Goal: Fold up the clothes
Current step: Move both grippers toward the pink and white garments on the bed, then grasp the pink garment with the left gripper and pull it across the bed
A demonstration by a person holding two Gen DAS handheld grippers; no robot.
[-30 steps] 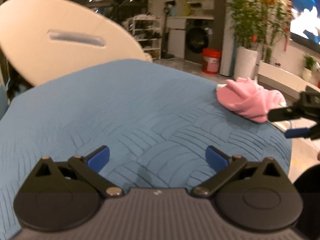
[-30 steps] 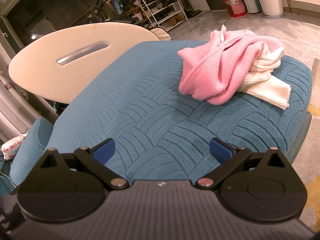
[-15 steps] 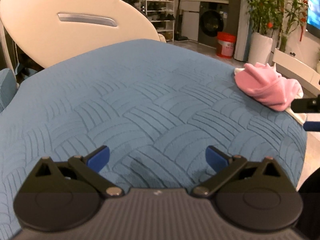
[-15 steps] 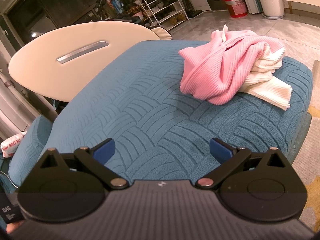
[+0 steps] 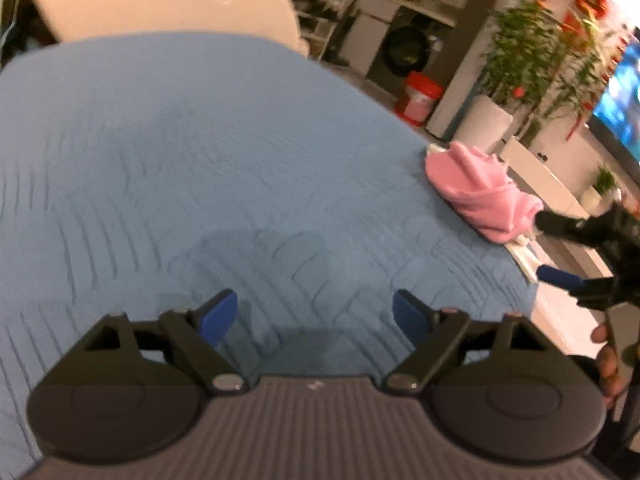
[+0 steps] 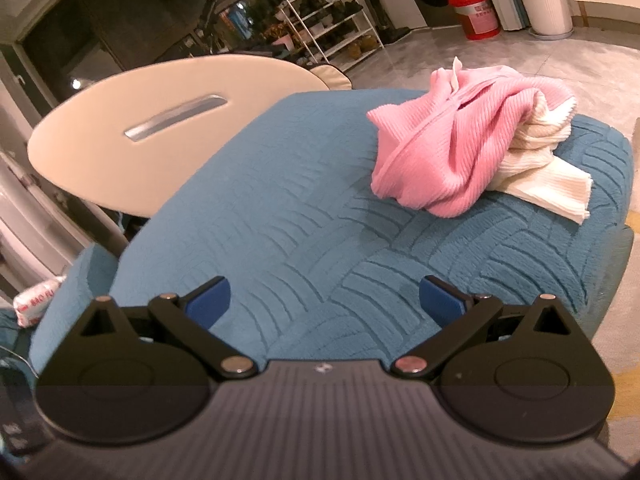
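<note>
Closing with nothing between its jaws, the left gripper (image 5: 316,316) is tilting lower than a second ago over the blue cushion (image 6: 320,216), while the right gripper (image 6: 325,300) is waiting, jaws apart, short of the crumpled pink garment (image 6: 460,144) lying untouched at the cushion's far right corner.

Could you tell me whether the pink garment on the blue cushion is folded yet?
Not folded. The pink garment lies crumpled in a heap, its white part sticking out.
</note>
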